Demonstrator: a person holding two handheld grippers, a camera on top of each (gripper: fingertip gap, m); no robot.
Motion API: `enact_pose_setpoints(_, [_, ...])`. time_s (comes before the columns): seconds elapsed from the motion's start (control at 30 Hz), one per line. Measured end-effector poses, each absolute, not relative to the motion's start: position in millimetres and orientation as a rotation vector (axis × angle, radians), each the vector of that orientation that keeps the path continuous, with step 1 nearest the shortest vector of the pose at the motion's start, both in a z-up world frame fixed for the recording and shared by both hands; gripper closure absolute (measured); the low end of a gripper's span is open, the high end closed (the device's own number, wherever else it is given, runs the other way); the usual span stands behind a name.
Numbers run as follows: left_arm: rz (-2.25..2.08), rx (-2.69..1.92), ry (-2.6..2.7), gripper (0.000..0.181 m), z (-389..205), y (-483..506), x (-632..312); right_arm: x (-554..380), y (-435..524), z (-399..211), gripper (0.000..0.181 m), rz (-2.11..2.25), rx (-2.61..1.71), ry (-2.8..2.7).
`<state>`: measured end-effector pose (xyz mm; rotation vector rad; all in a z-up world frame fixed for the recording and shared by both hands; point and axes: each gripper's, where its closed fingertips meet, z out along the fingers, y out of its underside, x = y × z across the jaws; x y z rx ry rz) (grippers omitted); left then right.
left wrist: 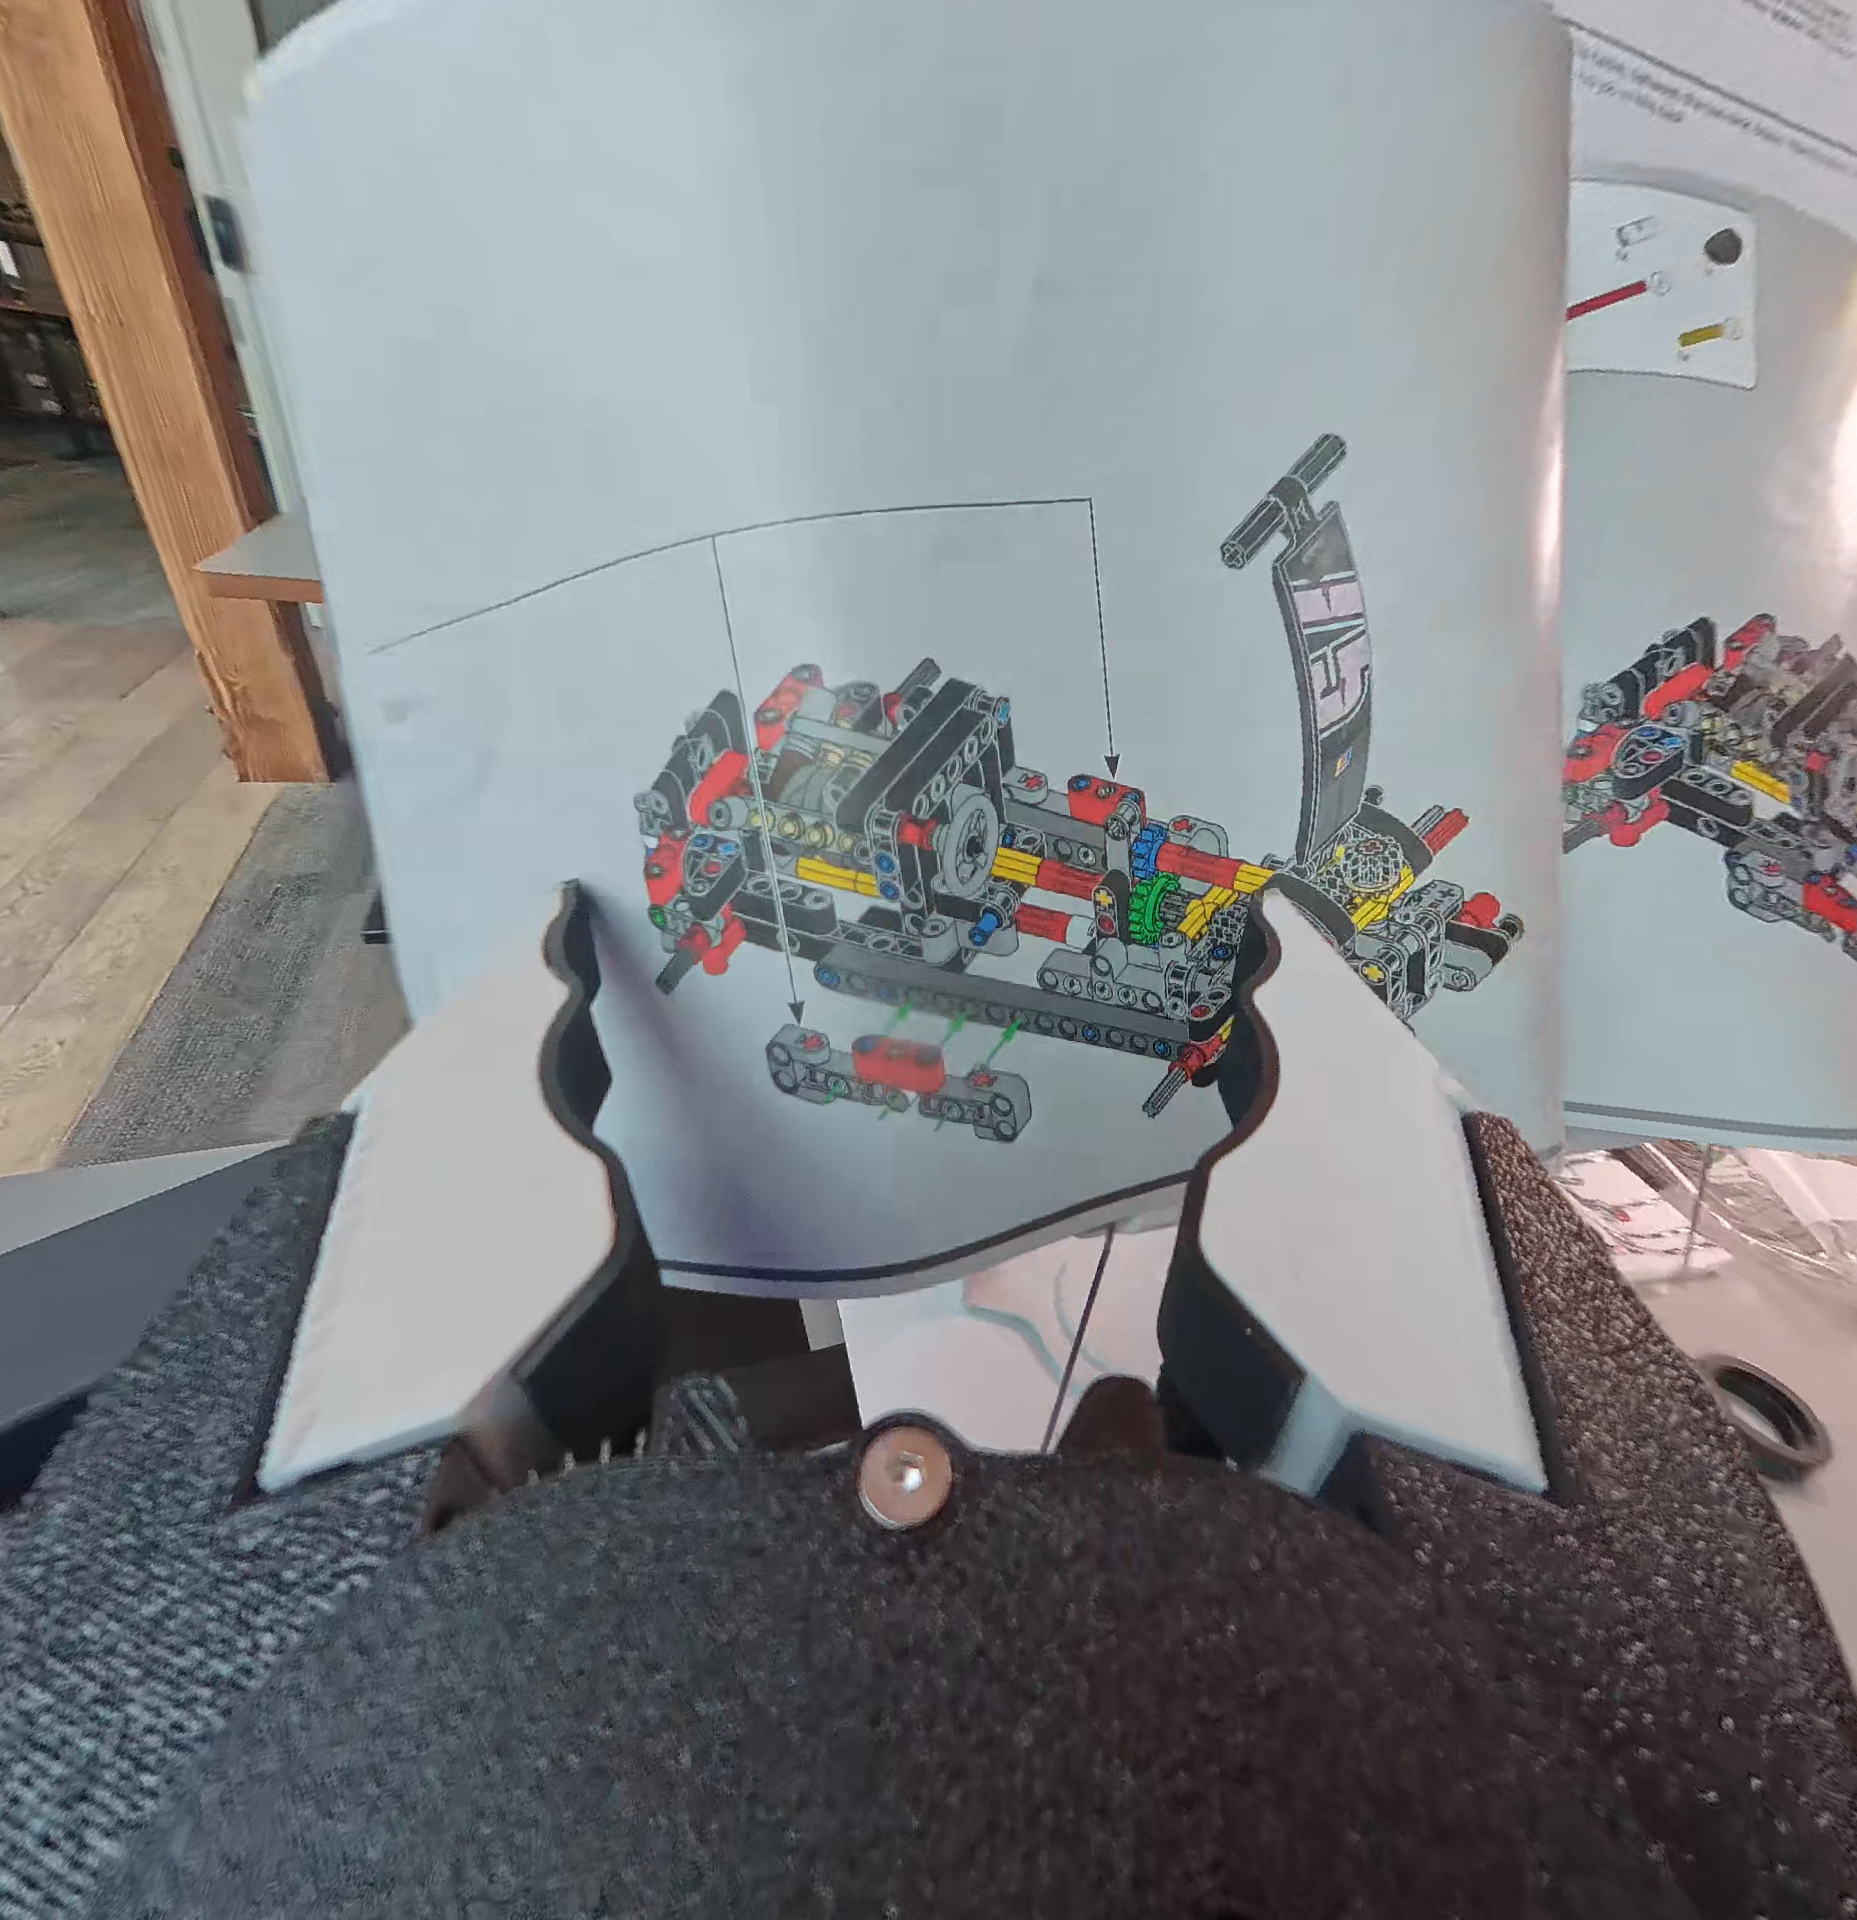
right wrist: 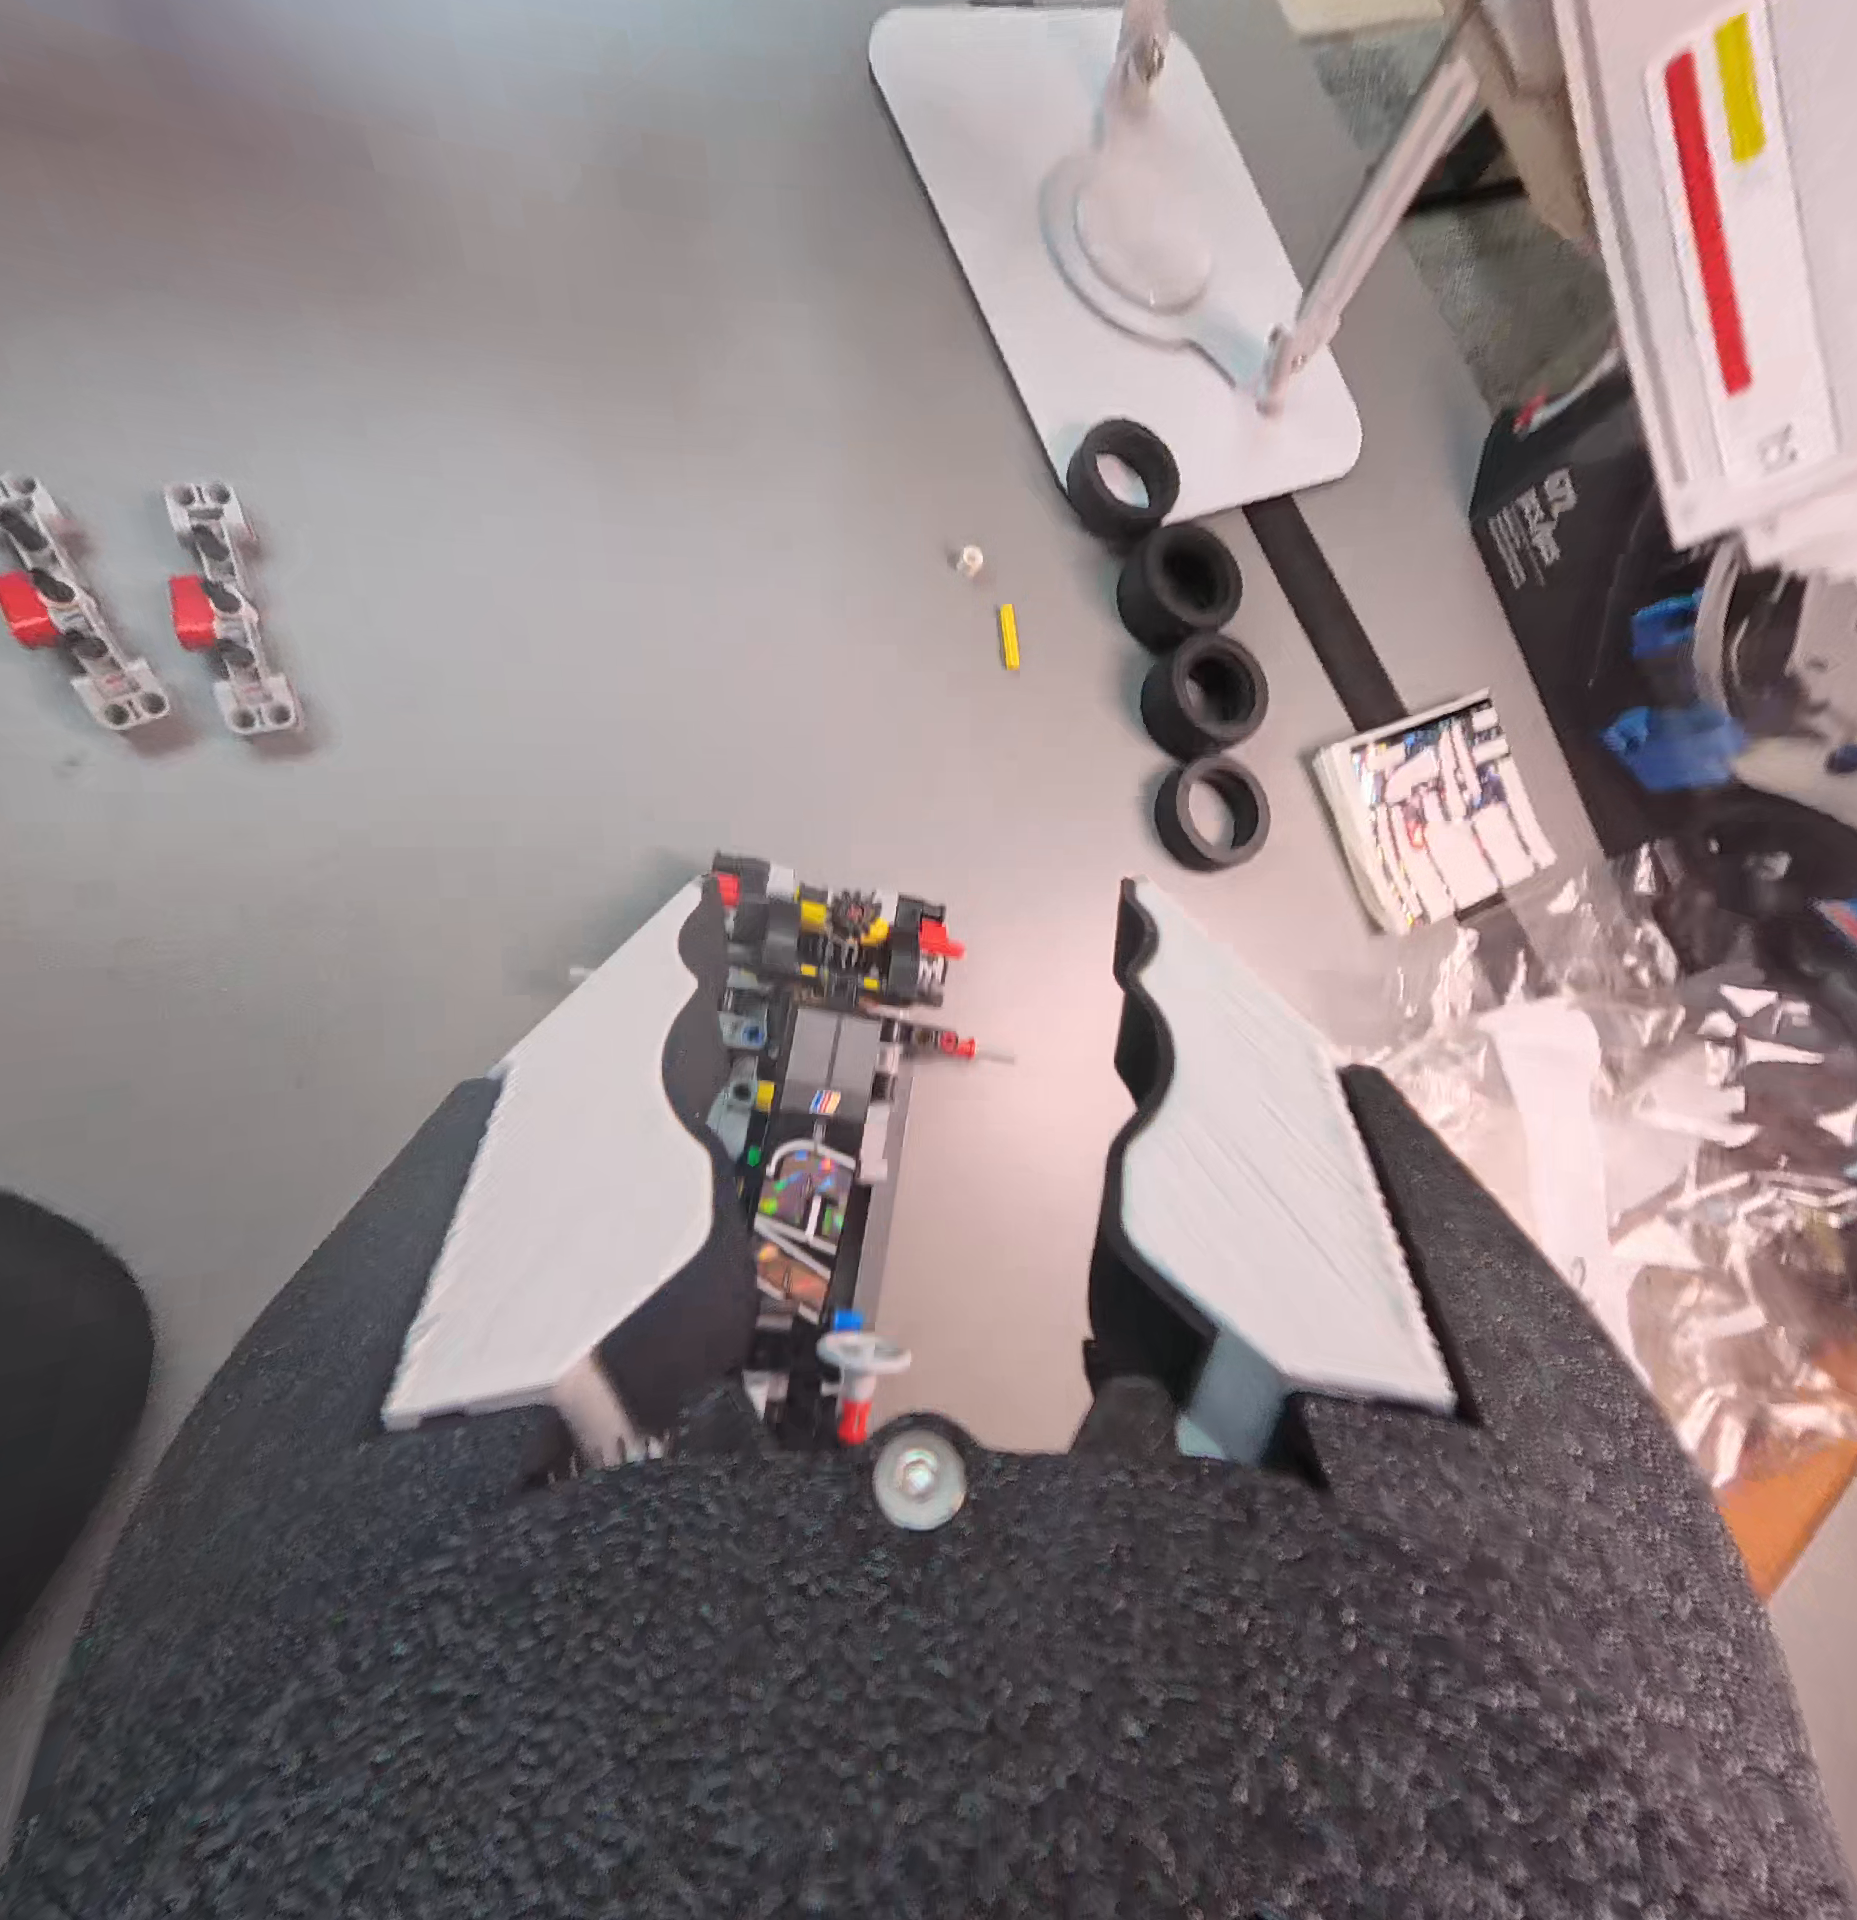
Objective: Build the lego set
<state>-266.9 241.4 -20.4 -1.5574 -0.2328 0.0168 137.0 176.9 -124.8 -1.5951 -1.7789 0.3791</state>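
Lego chassis (right wrist: 830, 1122) sits between my right gripper (right wrist: 919, 904)'s wide fingers; left gripper (left wrist: 913, 935), also wide, faces the instruction page (left wrist: 903, 416). I'd centre before closing.

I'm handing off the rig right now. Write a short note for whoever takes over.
Left tongs: open, facing the instruction booklet page, holding nothing.
Right tongs: open over the partly built car chassis on the grey table.
Done: two grey-and-red subassemblies lie far left.
Left: attach them; four black tyres wait in a row, loose yellow piece nearby.
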Motion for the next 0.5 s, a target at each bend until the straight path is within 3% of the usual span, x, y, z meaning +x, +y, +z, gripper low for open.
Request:
enact_pose_setpoints(0.13, [0.139, -1.517, -0.246, 0.085, -18.0, 239.8, -267.4, 82.8, 166.8, -114.8, 0.107, 0.488, -1.469, -1.770])
enact_pose_setpoints(0.23, [0.226, -1.493, -0.187, 0.129, -10.8, 231.5, -260.4, 50.0, 166.2, -96.5, 0.108, 0.584, -1.391, -1.677])
enact_pose_setpoints(0.37, [0.262, -1.440, -0.137, 0.157, 3.3, 218.6, -242.6, 18.6, 171.8, -68.3, 0.108, 0.695, -1.323, -1.513])
enact_pose_setpoints(0.5, [0.250, -1.369, -0.094, 0.159, 23.1, 205.7, -217.9, -5.4, 172.5, -42.1, 0.108, 0.760, -1.272, -1.402])
